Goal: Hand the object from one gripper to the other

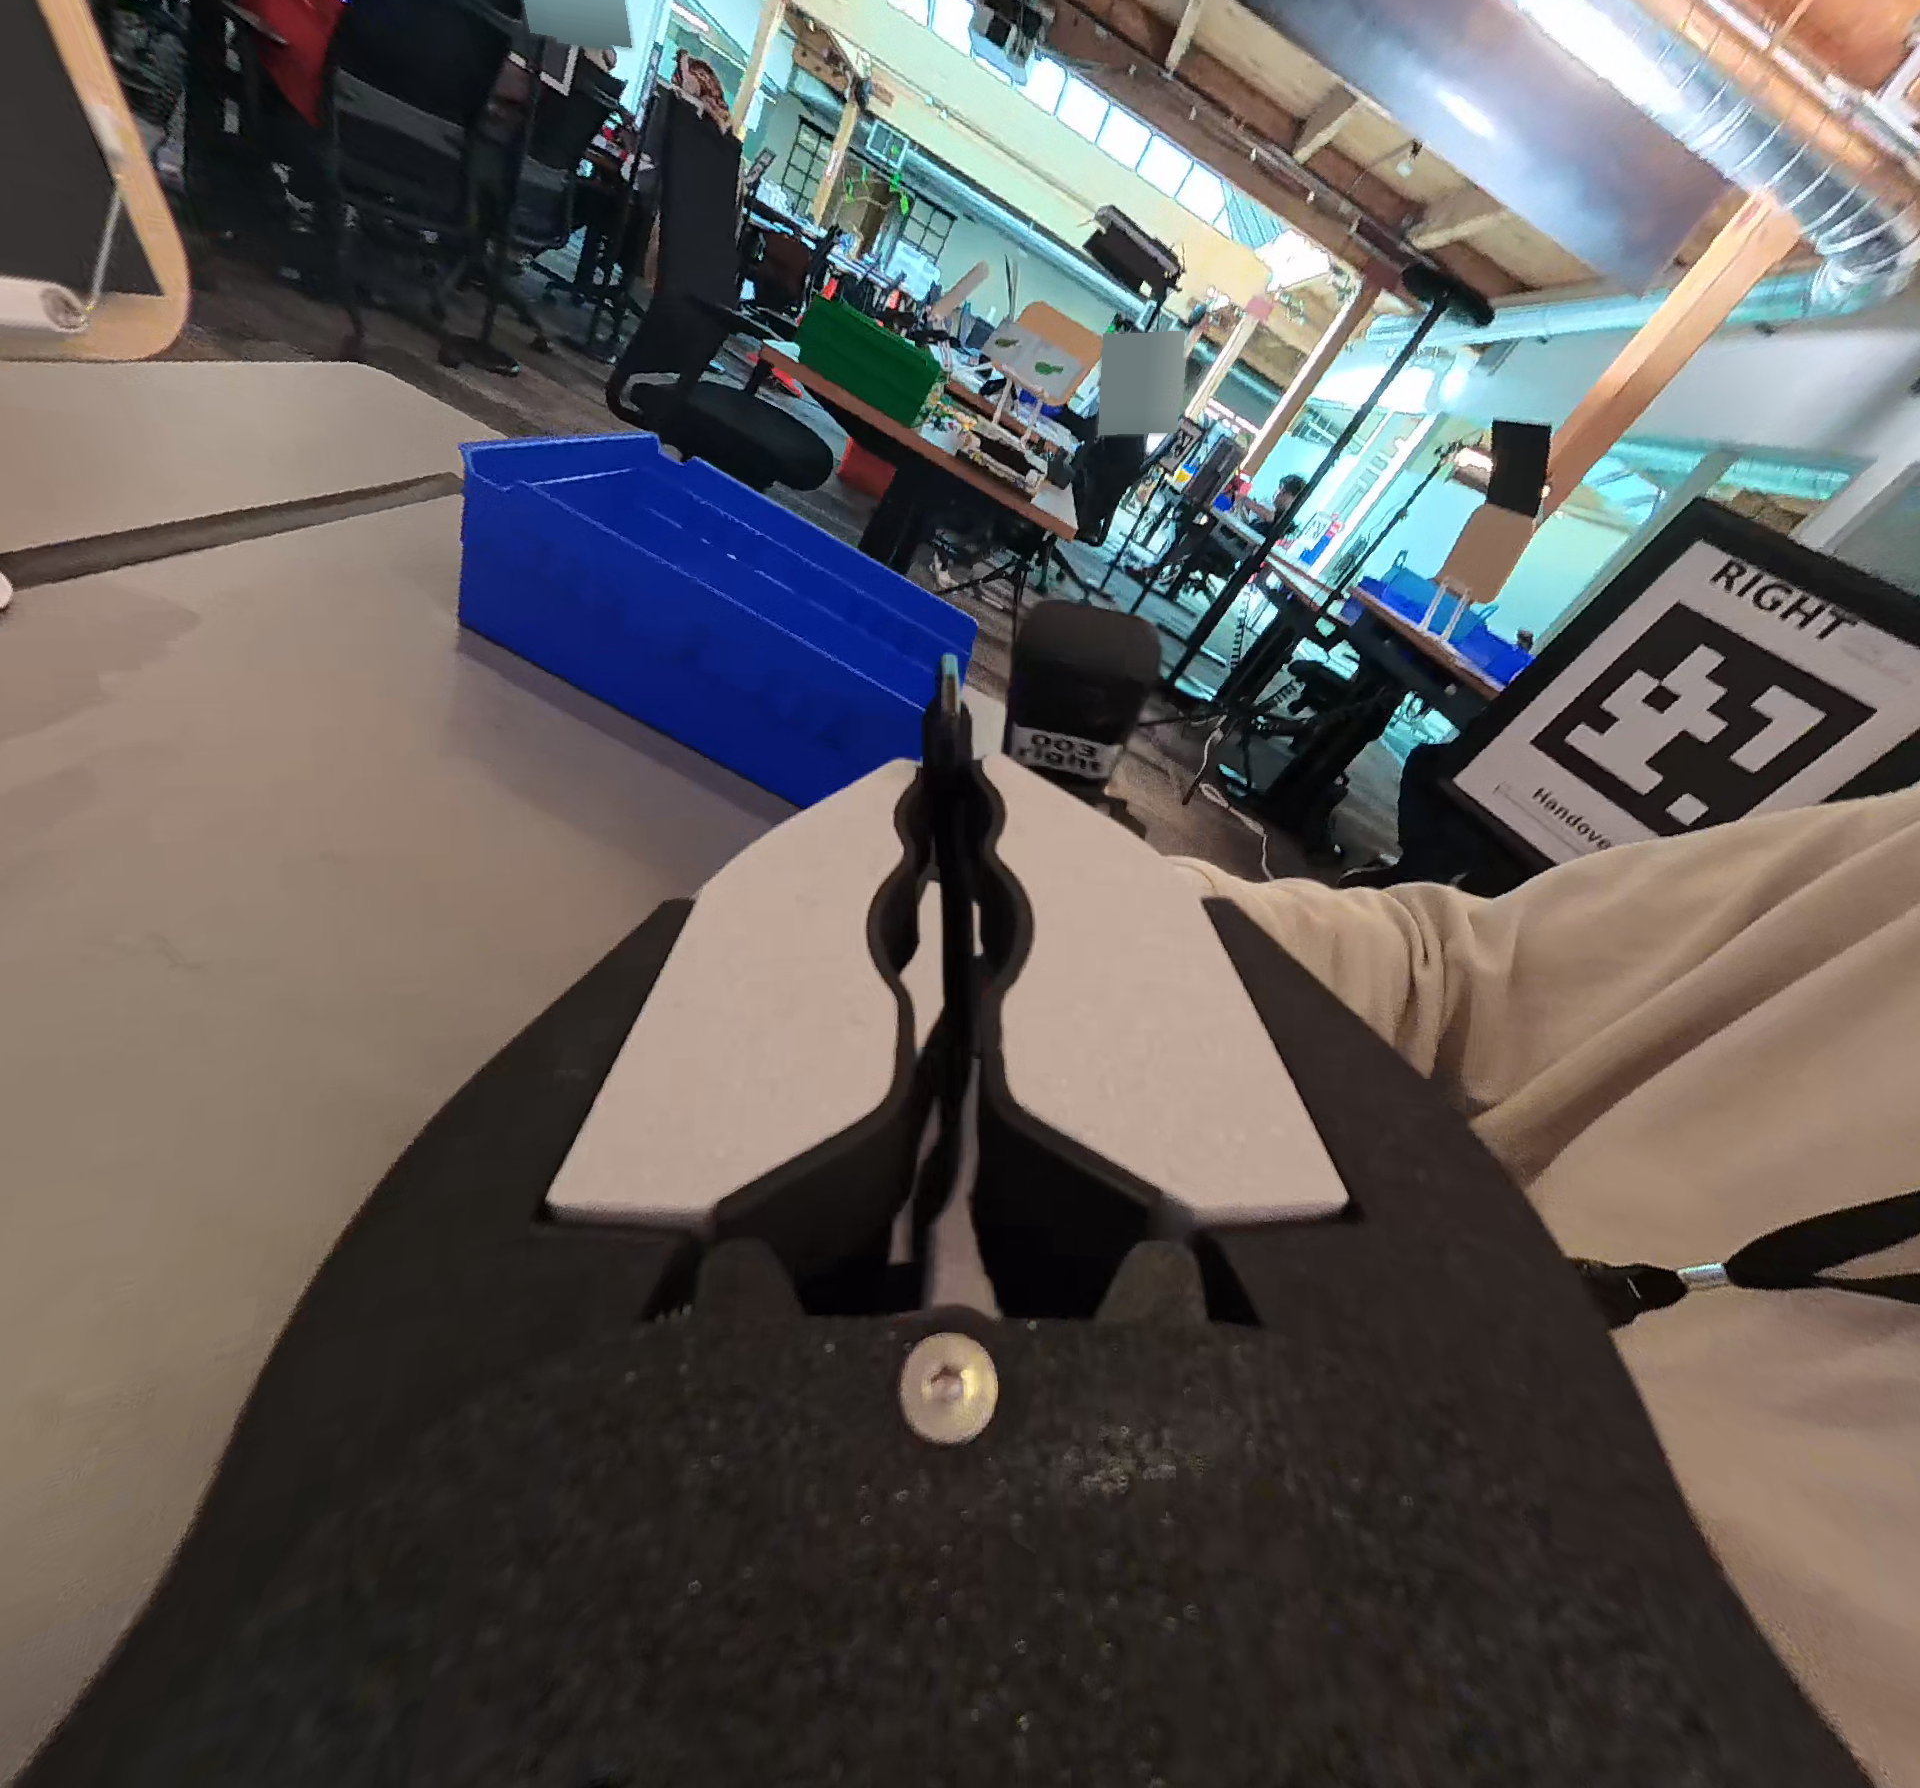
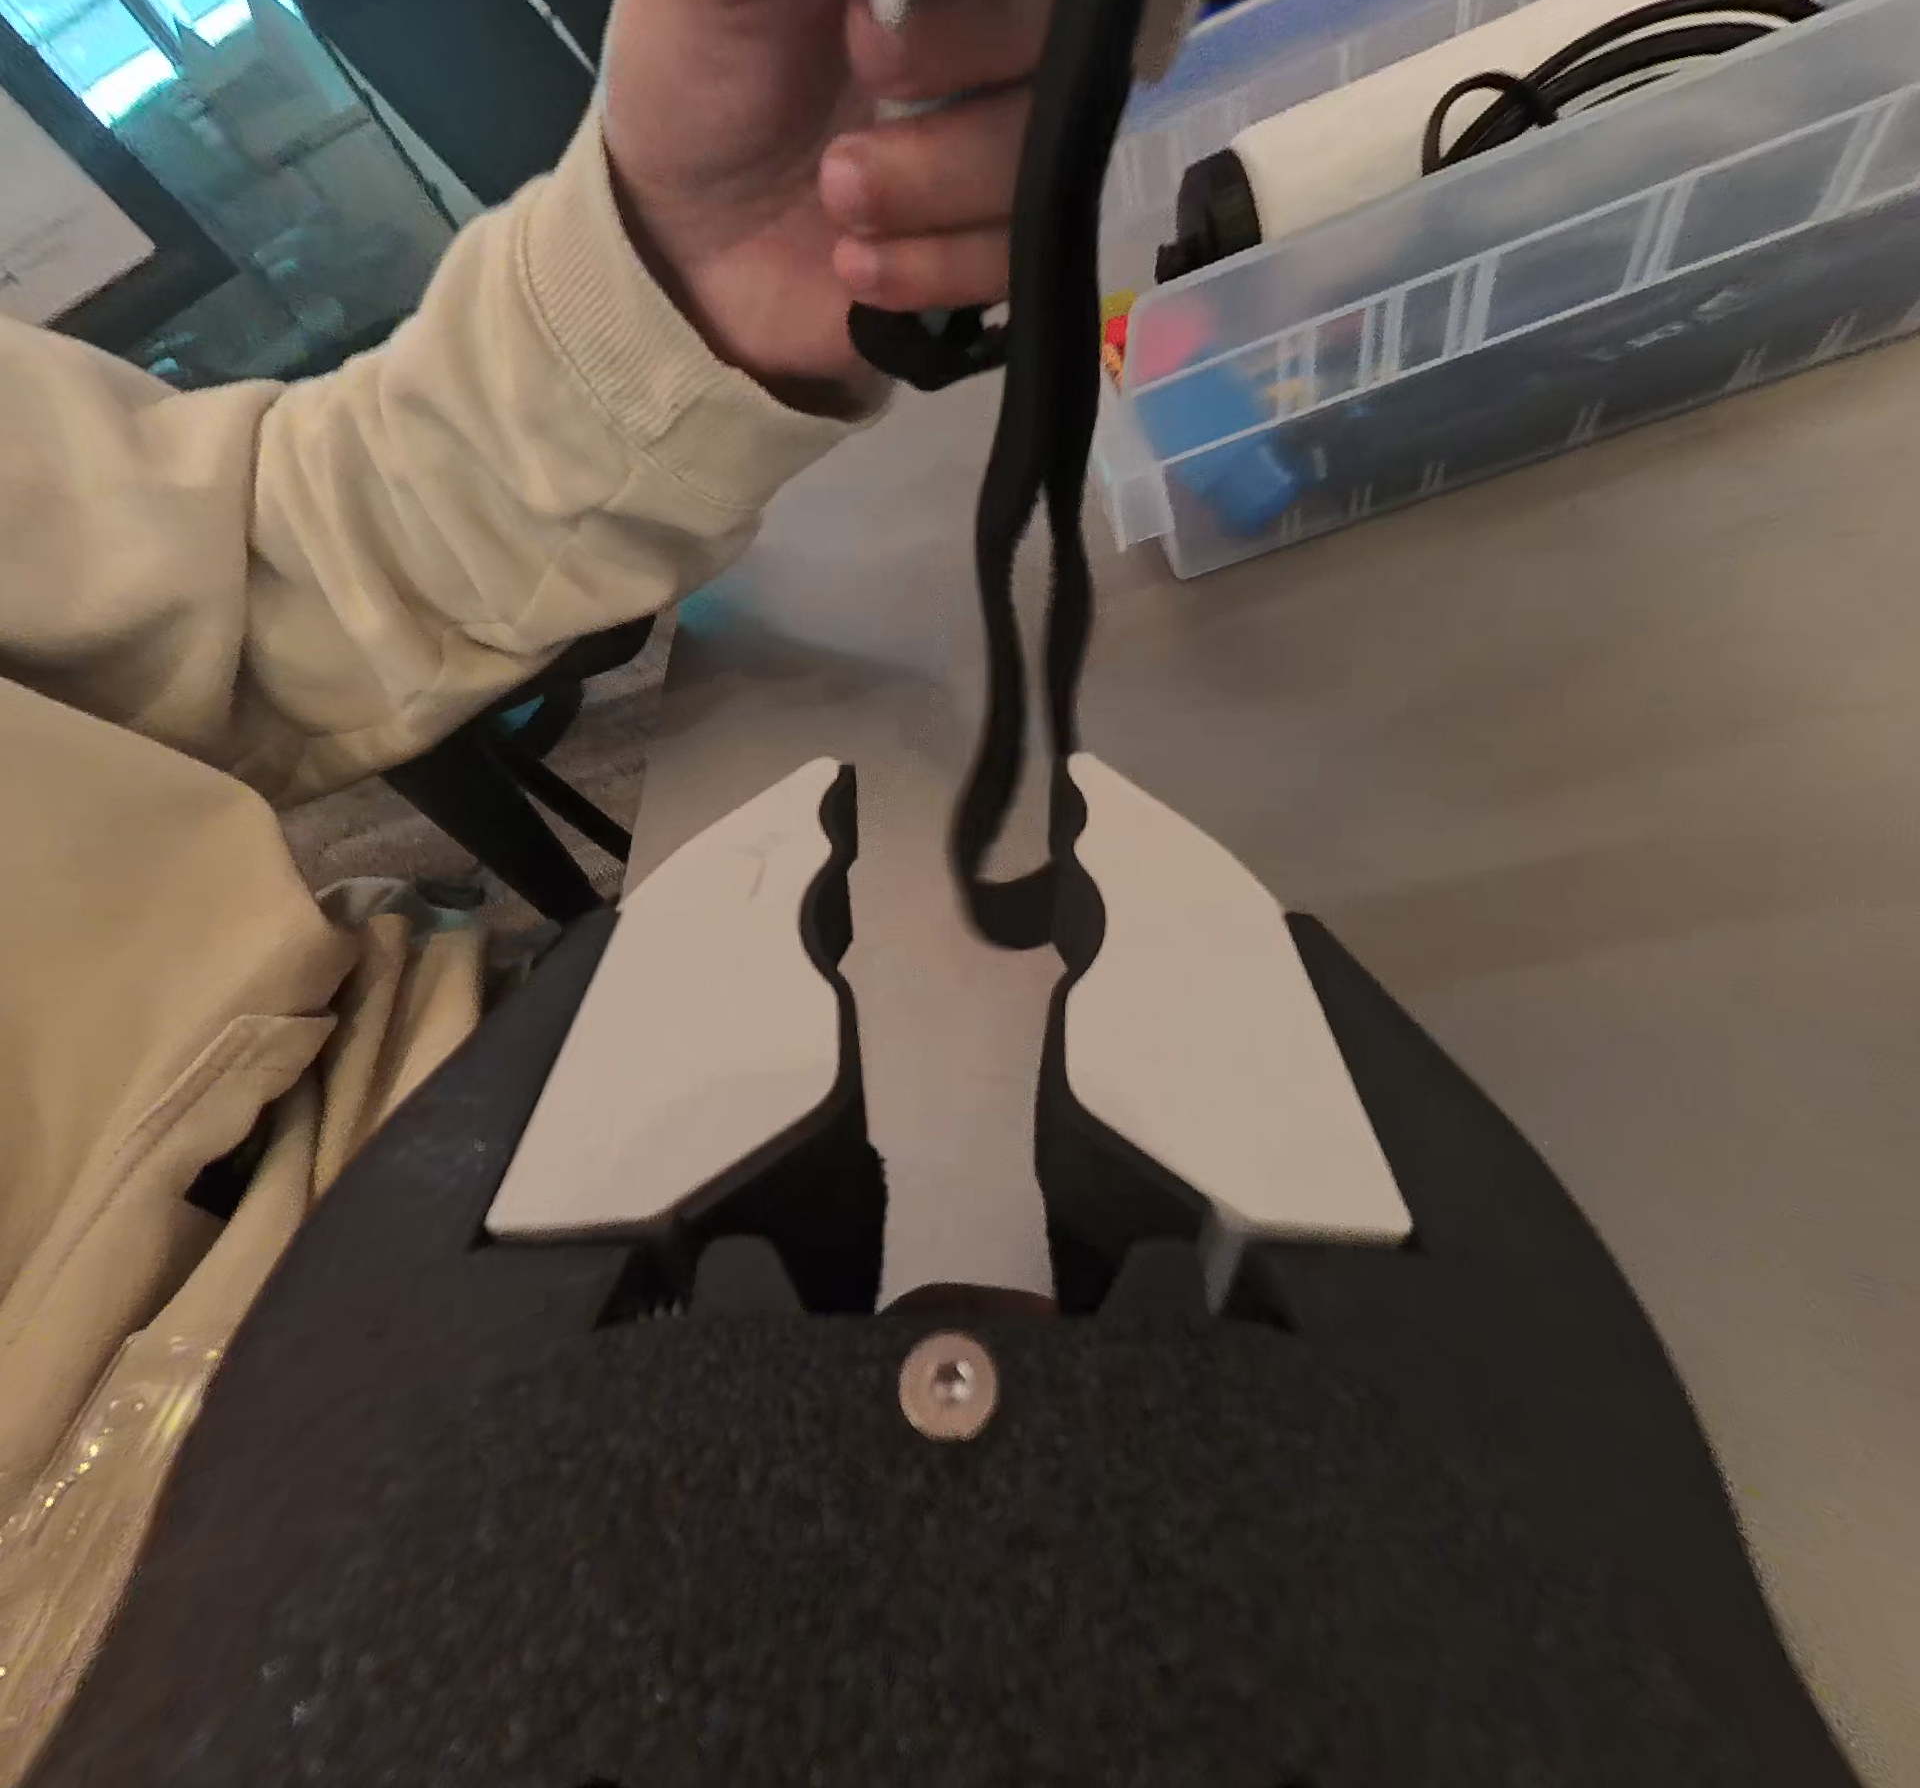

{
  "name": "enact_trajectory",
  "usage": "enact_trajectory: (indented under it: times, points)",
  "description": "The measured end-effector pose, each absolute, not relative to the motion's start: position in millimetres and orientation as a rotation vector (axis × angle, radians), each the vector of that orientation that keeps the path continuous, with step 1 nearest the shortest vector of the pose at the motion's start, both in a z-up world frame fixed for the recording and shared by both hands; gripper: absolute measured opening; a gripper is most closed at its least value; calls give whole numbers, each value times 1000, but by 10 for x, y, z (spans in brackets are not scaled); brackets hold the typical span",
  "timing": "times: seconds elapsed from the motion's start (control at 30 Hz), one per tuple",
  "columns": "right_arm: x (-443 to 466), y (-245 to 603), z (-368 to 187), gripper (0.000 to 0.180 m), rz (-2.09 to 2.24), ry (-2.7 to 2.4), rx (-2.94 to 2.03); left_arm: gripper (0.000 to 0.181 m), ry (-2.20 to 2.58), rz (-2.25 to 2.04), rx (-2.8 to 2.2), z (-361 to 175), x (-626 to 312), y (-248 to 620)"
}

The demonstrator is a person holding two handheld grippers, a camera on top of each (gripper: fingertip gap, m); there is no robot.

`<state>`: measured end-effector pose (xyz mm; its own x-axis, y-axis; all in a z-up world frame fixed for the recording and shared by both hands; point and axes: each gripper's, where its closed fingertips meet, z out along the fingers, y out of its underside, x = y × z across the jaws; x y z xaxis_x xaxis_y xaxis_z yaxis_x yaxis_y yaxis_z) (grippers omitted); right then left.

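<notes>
Our left gripper (image 1: 948, 782) is squeezed tight on a black cord (image 1: 951, 865). The cord runs up the thin gap between the two white fingers (image 1: 800, 990), and its tip pokes out past them. In the right wrist view the cord (image 2: 1039, 491) hangs down from the left gripper above, folded into a loop. A hand (image 2: 790, 149) in a cream sleeve (image 2: 436, 491) holds that gripper.

Our right gripper (image 2: 956, 782) has its fingers spread wide apart. The bottom of the loop dangles in the gap between them, close to the finger on the right side (image 2: 1195, 990). We cannot tell if it touches that finger. Nothing is pinched there.

Under the grippers is a grey table (image 2: 1455, 803). A blue bin (image 1: 686, 595) sits on it, past the left gripper. A see-through box (image 2: 1558, 263) with small parts sits at the far side, past the right gripper.

We see writing in a few spots. There is a white sign with a black square pattern (image 1: 1704, 699) and some words on it, standing off to the right. A small white sticker (image 1: 1060, 751) with writing is on a dark part just behind the left gripper's tips.
</notes>
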<state>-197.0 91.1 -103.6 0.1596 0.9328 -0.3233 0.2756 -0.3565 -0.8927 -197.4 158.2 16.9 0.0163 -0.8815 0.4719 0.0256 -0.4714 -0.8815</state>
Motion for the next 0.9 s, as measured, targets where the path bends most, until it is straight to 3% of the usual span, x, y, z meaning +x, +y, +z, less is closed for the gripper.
enact_trajectory:
  times: [0.13,0.3,0.4,0.47,0.63,0.77,0.9]
  points:
    - [-1879,1089,-814,45,1284,-969,-1693,4,915,-1507,-1523,240,-1913,1526]
    - [-1779,1162,-310,42,1385,-768,-1513,5,978,-1568,-1541,125,-1666,1342]
    - [-1751,1128,-175,31,1333,-801,-1476,5,1014,-1601,-1549,56,-1519,1233]
    - [-1726,1093,-189,6,1272,-861,-1476,5,1027,-1615,-1548,45,-1460,1186]
    - [-1660,1116,-214,4,1285,-853,-1503,7,1049,-1608,-1542,51,-1405,1132]
    - [-1587,1164,-186,4,1245,-832,-1505,48,993,-1437,-1590,3,-1542,1164]
    - [-1409,1351,-197,3,1003,-798,-1564,54,811,-1101,-1610,-391,-1904,1161]
